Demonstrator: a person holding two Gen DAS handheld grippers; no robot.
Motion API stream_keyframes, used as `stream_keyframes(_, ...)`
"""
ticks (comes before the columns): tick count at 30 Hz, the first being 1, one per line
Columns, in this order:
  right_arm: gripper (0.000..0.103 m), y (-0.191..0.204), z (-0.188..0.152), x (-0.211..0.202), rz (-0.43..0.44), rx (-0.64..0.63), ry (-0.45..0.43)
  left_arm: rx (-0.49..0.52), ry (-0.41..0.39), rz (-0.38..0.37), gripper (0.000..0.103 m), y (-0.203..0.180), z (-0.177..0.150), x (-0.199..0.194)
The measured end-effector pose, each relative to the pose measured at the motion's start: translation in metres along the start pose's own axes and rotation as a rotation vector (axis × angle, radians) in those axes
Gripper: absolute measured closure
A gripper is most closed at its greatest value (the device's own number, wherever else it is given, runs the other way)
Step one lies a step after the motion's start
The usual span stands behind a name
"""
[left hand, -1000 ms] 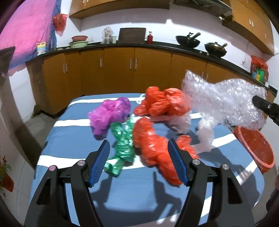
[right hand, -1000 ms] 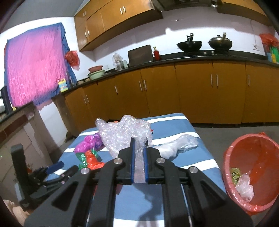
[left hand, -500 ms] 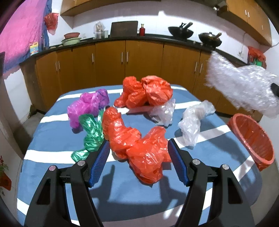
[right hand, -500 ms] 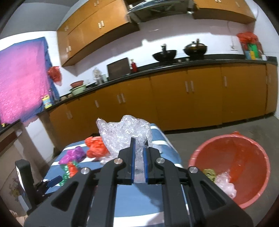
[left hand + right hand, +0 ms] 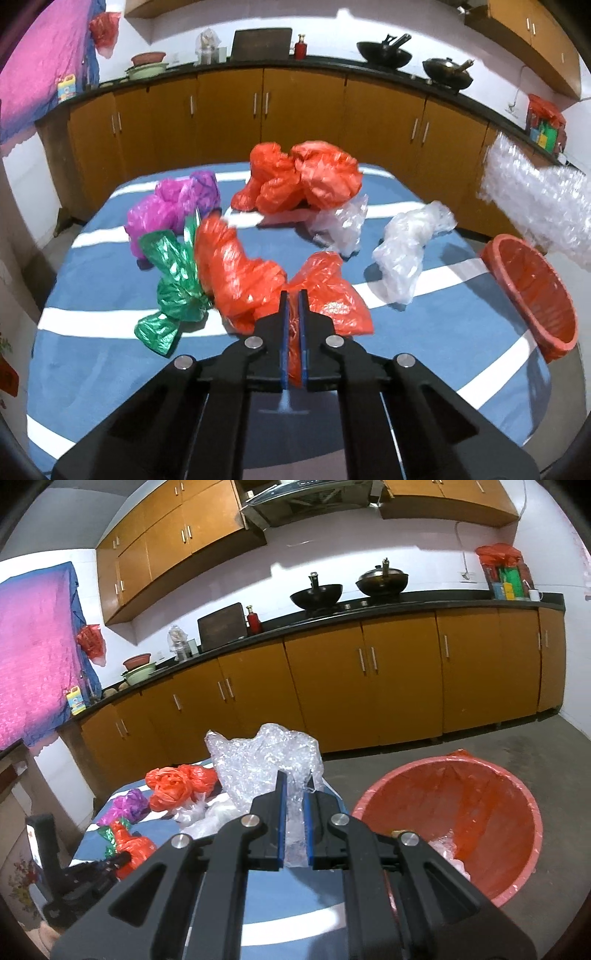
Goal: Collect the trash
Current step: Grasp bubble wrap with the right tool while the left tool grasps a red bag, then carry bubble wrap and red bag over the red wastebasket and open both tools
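Observation:
My left gripper (image 5: 292,295) is shut on the near orange plastic bag (image 5: 243,273) lying on the blue striped table (image 5: 110,354). Around it lie a green foil wrapper (image 5: 173,288), a purple bag (image 5: 173,206), a second orange bag (image 5: 306,177) and two clear bags (image 5: 410,243). My right gripper (image 5: 295,779) is shut on a sheet of bubble wrap (image 5: 266,764), held in the air beside the red bin (image 5: 480,812). The bubble wrap also shows in the left wrist view (image 5: 539,206), above the bin (image 5: 532,295).
The red bin stands on the floor off the table's right edge and holds some trash. Brown kitchen cabinets (image 5: 258,110) with pans on the counter run behind the table. A pink cloth (image 5: 33,646) hangs at the left.
My left gripper has closed from wide open onto the near orange bag. My right gripper has carried the bubble wrap away from the table, towards the red bin.

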State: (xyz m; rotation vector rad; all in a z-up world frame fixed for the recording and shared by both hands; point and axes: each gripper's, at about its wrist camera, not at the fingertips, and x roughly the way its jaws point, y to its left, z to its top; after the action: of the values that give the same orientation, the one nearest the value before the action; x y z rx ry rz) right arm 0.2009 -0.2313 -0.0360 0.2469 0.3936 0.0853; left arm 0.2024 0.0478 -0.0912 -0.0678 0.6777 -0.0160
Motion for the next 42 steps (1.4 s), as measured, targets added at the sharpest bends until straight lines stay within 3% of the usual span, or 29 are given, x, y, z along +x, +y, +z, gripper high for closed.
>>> stream_keyframes(13, 0.094, -0.025, -0.002, -0.025, -0.036, 0.035, -0.024, 0.044, -0.130, -0.095, 0.100, -0.034, 0.032, -0.051)
stream_keyframes(22, 0.094, -0.052, 0.002, -0.044, -0.082, 0.047, -0.052, 0.062, -0.183, -0.171, 0.100, -0.073, 0.048, -0.066)
stream_keyframes(42, 0.094, -0.121, 0.002, -0.064, -0.218, 0.102, -0.089, 0.136, -0.185, -0.328, 0.100, -0.164, 0.050, -0.060)
